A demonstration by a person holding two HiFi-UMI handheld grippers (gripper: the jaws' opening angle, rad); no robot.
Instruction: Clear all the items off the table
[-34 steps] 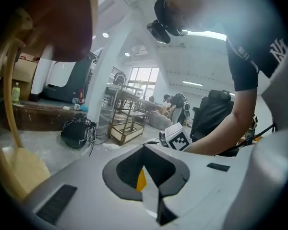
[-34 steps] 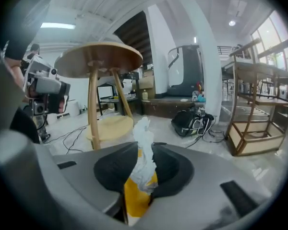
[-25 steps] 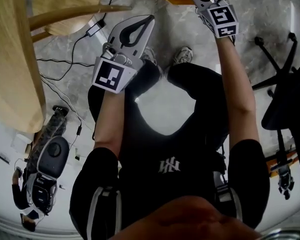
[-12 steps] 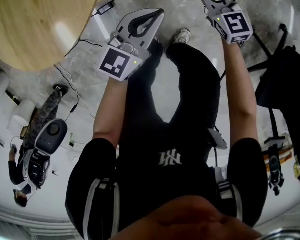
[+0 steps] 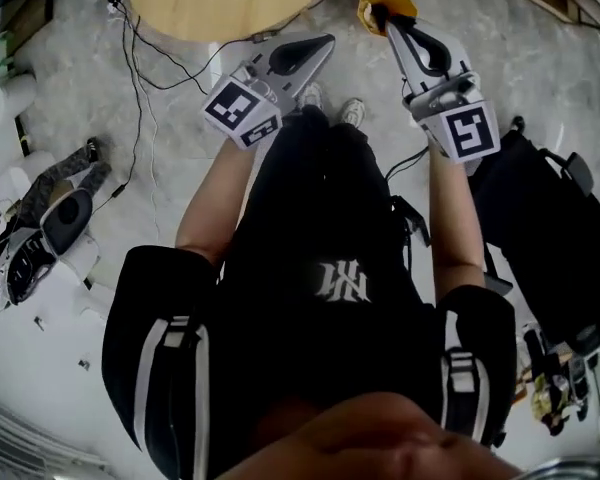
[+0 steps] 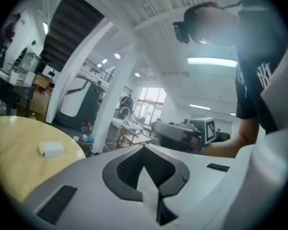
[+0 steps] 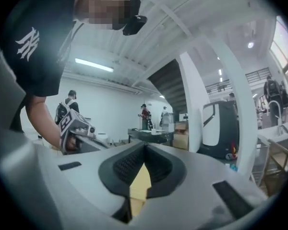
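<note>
White block (image 6: 52, 149) sits alone on the round table (image 6: 12, 176), well apart from both tools. Left gripper (image 6: 145, 148) has its jaws together, and so does the right gripper (image 7: 144, 146), with a yellow thing (image 5: 384, 2) at its tips. I can't tell if that one is pinched. The danger is going in with the jaws closed, which would likely knock the block over the table edge.

White block (image 6: 51, 149) flat on round wooden table (image 6: 14, 164), near edge.

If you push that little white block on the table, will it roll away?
Probably not: the white block looks flat-sided and lies flat on the wooden table, so it should slide. It is small, so likely light.
</note>
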